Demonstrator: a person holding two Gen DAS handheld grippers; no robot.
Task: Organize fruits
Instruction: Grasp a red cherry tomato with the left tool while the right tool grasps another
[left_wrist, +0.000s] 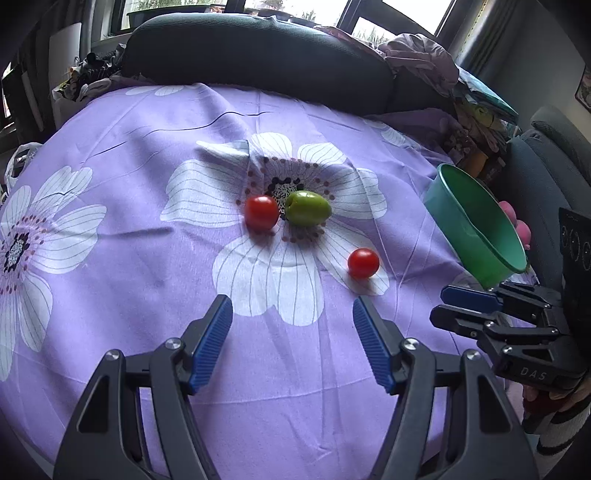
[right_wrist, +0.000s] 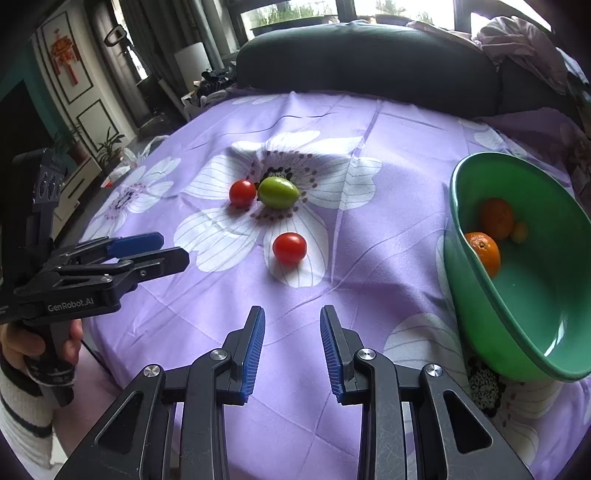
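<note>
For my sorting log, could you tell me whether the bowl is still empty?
No, the bowl already holds two oranges and a small yellow fruit.

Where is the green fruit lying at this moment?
In both views the green fruit lies mid-table on the flower print's dark centre, touching a red tomato on its left; the green bowl stands far right.

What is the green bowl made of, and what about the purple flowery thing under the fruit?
The green bowl looks like plastic: smooth and even in colour, with a soft shine inside and a thin rolled rim. It might be melamine; the look leaves that open. The purple flowery cover looks like thin woven cloth, probably cotton or a blend: matte, with creases, fold lines and printed white flowers.
</note>
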